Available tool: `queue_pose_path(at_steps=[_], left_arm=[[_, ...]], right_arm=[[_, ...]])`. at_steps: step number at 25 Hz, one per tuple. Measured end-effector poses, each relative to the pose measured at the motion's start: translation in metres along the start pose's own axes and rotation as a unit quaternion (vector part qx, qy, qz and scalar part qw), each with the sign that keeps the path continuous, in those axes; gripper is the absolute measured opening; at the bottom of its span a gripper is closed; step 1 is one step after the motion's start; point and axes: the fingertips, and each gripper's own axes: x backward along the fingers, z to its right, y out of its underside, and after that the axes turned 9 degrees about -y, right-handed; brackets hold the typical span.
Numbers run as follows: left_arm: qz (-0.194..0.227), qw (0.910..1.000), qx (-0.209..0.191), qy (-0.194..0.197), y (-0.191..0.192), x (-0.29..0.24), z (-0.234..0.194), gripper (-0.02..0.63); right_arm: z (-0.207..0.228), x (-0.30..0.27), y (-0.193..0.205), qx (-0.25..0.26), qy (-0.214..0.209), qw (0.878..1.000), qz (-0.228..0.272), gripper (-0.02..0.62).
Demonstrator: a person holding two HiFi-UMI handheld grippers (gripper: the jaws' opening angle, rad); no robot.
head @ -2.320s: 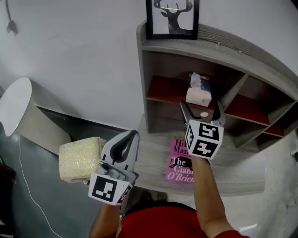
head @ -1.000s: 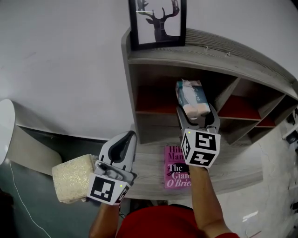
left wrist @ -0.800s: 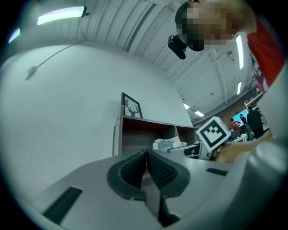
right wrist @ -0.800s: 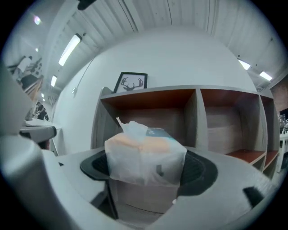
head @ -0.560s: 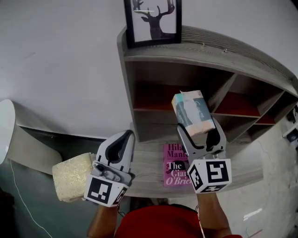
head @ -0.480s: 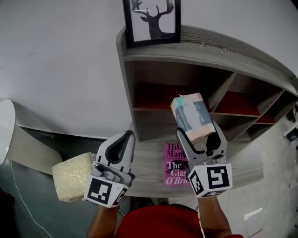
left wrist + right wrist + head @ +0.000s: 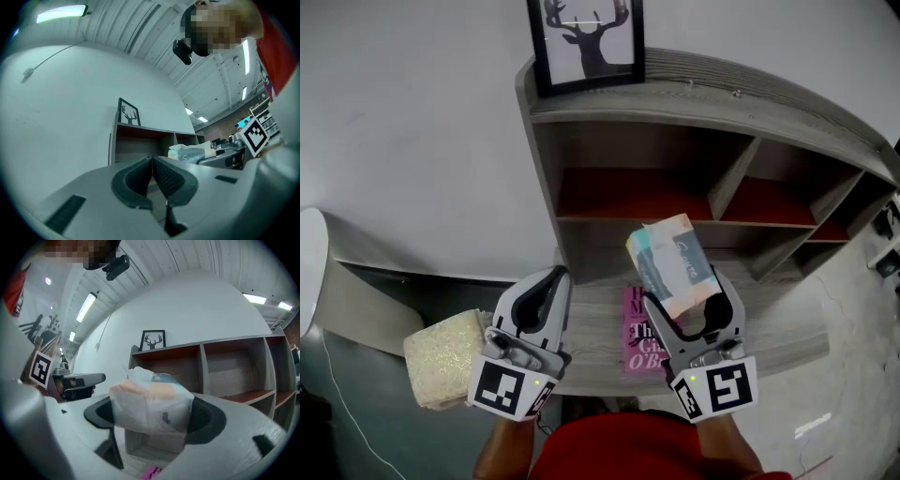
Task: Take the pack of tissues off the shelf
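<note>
The pack of tissues (image 7: 673, 265), a soft plastic-wrapped pack with teal print, is clamped between the jaws of my right gripper (image 7: 689, 302) and held in the air in front of the grey shelf unit (image 7: 694, 98). In the right gripper view the pack of tissues (image 7: 152, 401) fills the gap between both pads, with the shelf unit (image 7: 211, 366) beyond it. My left gripper (image 7: 546, 294) hangs at the lower left, jaws pressed together with nothing in them; in its own view the left gripper (image 7: 152, 169) is shut and the pack of tissues (image 7: 190, 152) shows to the right.
A framed deer picture (image 7: 586, 42) stands on top of the shelf unit. A pink book (image 7: 637, 337) lies on the wooden desk (image 7: 778, 328) under my right gripper. A cream textured cushion (image 7: 445, 356) sits left of my left gripper. The shelf's red-floored compartments (image 7: 628, 192) hold nothing.
My right gripper has drawn the pack of tissues out of the shelf compartment, down and toward me. The left gripper has stayed put.
</note>
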Motion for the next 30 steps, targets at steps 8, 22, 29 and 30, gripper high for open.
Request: queue_pose_path(at_steps=[8,22,29,30], left_arm=[[-0.004,1.0000,0.002,0.001,0.0010,0.0008,0.0017,0.009],[-0.007,1.0000,0.004,0.001,0.0037,0.0005,0.0036,0.009],[-0.007,1.0000,0.006,-0.001,0.0055,0.0006,0.0029,0.009],[-0.007,1.0000,0.006,-0.001,0.0057,0.0005,0.0027,0.009]], right_arm=[[0.0007,0.0010,0.0015,0.003,-0.001,1.000,-0.001,0.405],[0.0030,0.0026,0.0045,-0.002,0.003,1.000,-0.004,0.405],[0.0039,0.0022,0.0063,-0.002,0.004,1.000,-0.008,0.405],[0.0040,0.0022,0.0065,-0.003,0.004,1.000,-0.008,0.405]])
